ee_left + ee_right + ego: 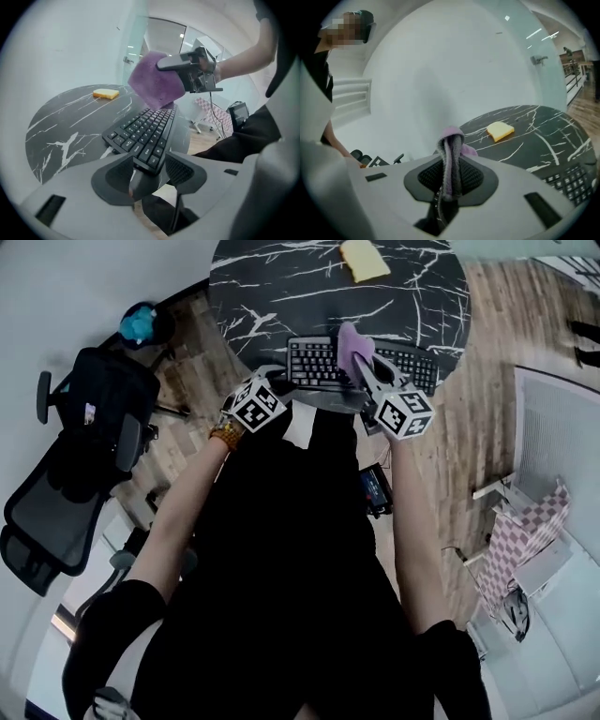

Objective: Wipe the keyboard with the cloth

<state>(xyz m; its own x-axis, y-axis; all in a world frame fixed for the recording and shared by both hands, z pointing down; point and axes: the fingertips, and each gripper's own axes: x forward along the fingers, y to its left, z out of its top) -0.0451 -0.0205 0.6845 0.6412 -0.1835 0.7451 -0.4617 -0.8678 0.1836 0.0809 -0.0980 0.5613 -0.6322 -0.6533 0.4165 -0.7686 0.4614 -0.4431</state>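
A black keyboard [319, 362] lies at the near edge of a round black marble table [272, 287]. My left gripper [270, 382] is at its left end. In the left gripper view the keyboard's [143, 133] near end sits between the two pads, with my left gripper [147, 166] shut on it. My right gripper [370, 371] holds a purple cloth [353, 346] just above the keys at the keyboard's middle. In the right gripper view the cloth [451, 159] is pinched upright between the pads of my right gripper [451, 176]. From the left, the cloth [154, 86] hangs over the keys.
A yellow sponge [364, 259] lies on the far side of the table. A black office chair [84, 427] stands to the left on the wooden floor, and a checkered chair [525, 540] to the right. A small lit screen [375, 488] sits by the person's hip.
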